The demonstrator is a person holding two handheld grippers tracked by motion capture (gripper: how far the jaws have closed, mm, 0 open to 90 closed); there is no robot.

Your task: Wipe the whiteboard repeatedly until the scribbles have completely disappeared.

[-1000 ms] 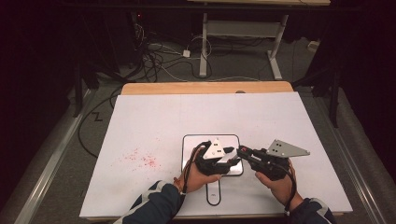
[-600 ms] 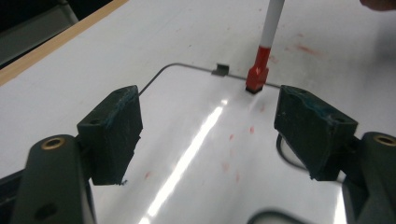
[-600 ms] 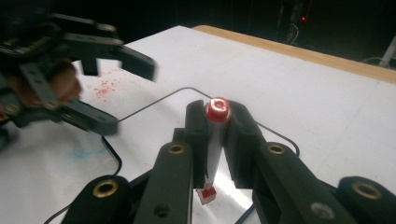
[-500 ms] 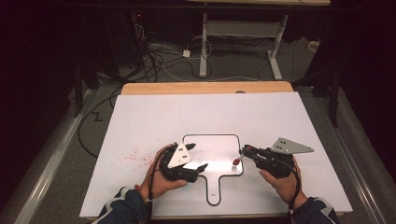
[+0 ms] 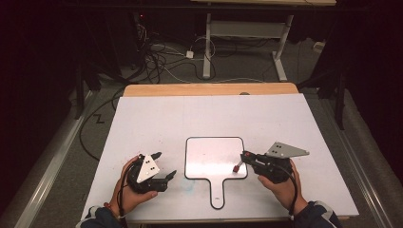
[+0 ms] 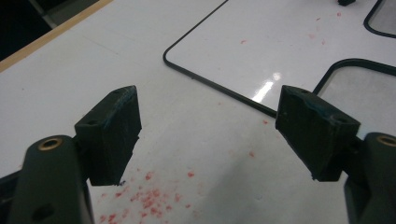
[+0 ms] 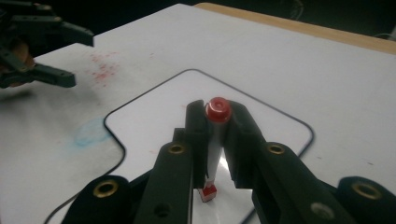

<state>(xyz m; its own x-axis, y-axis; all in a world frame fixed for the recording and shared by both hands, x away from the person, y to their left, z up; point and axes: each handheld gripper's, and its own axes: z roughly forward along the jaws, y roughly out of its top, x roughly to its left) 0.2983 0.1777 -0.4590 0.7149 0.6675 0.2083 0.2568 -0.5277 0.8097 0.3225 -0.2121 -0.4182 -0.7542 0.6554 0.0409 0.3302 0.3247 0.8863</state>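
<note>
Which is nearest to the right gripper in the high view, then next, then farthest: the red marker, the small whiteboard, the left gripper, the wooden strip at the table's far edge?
1. Red marker, clamped in the right gripper.
2. Small whiteboard, under the marker tip.
3. Left gripper, beyond the board's other side.
4. Wooden strip, at the table's far edge.
</note>
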